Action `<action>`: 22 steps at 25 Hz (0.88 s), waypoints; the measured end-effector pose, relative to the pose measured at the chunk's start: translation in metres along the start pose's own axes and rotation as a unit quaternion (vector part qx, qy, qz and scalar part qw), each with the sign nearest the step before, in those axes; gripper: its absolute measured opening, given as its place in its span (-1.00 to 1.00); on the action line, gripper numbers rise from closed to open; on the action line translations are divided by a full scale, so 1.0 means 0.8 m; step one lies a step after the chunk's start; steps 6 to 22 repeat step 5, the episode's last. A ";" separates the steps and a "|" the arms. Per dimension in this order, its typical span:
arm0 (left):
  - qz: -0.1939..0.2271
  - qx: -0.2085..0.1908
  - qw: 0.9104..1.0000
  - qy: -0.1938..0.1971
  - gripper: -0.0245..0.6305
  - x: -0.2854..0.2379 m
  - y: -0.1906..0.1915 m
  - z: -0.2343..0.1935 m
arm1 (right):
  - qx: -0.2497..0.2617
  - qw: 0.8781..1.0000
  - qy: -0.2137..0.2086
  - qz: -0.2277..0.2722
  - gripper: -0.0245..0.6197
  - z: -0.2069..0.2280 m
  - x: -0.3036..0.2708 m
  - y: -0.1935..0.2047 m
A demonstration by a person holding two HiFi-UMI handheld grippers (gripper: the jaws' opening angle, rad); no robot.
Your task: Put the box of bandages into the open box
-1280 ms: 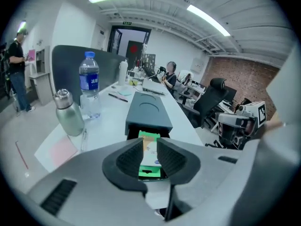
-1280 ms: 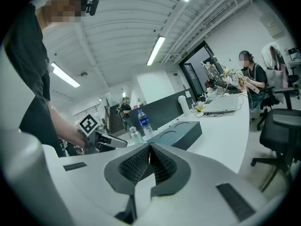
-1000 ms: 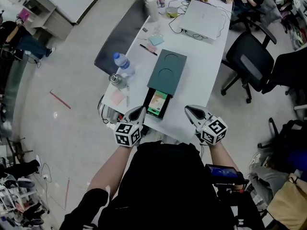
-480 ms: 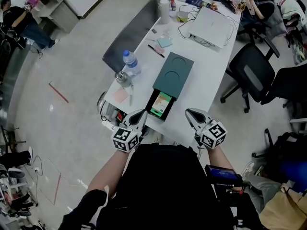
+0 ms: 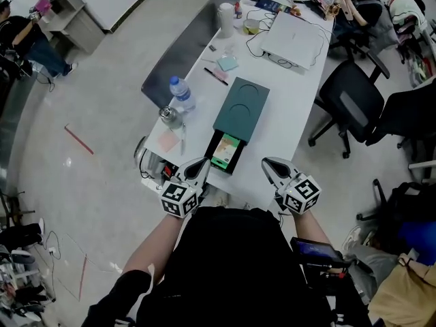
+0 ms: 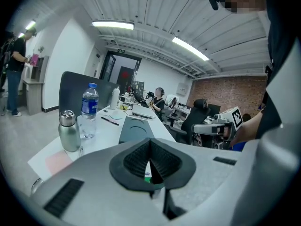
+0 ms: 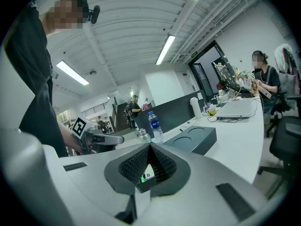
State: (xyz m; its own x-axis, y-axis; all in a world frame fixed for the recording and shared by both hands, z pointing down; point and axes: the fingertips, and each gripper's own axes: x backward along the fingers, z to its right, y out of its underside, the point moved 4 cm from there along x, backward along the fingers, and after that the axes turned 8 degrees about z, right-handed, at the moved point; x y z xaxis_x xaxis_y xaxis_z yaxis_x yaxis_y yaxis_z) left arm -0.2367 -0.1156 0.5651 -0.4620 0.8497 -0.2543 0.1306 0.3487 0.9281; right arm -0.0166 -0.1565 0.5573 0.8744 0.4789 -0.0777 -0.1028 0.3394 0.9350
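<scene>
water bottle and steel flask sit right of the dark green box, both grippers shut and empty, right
No: the head view shows the water bottle and steel flask left of the dark green box. The left gripper and right gripper are indeed shut and empty.

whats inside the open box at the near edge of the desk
A green box of bandages lies in the uncovered end of the open box. The teal lid covers the rest, so anything further in cannot be seen.
</scene>
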 end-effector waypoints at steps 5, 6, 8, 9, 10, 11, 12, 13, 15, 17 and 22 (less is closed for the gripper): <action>-0.007 0.001 1.000 0.003 -0.90 -0.004 0.002 -0.001 | -0.002 1.000 0.006 0.004 -0.84 -0.003 0.002 0.001; -0.007 0.001 1.000 0.003 -0.90 -0.004 0.002 -0.001 | -0.002 1.000 0.006 0.004 -0.84 -0.003 0.002 0.001; -0.007 0.001 1.000 0.003 -0.90 -0.004 0.002 -0.001 | -0.002 1.000 0.006 0.004 -0.84 -0.003 0.002 0.001; -0.007 0.001 1.000 0.003 -0.90 -0.004 0.002 -0.001 | -0.002 1.000 0.006 0.004 -0.84 -0.003 0.002 0.001; -0.007 0.001 1.000 0.003 -0.90 -0.004 0.002 -0.001 | -0.002 1.000 0.006 0.004 -0.84 -0.003 0.002 0.001; -0.007 0.001 1.000 0.003 -0.90 -0.004 0.002 -0.001 | -0.002 1.000 0.006 0.004 -0.84 -0.003 0.002 0.001; -0.007 0.001 1.000 0.003 -0.90 -0.004 0.002 -0.001 | -0.002 1.000 0.006 0.004 -0.84 -0.003 0.002 0.001; -0.007 0.001 1.000 0.003 -0.90 -0.004 0.002 -0.001 | -0.002 1.000 0.006 0.004 -0.84 -0.003 0.002 0.001; -0.007 0.001 1.000 0.003 -0.90 -0.004 0.002 -0.001 | -0.002 1.000 0.006 0.004 -0.84 -0.003 0.002 0.001; -0.007 0.001 1.000 0.003 -0.90 -0.004 0.002 -0.001 | -0.002 1.000 0.006 0.004 -0.84 -0.003 0.002 0.001; -0.007 0.001 1.000 0.003 -0.90 -0.004 0.002 -0.001 | -0.002 1.000 0.006 0.004 -0.84 -0.003 0.002 0.001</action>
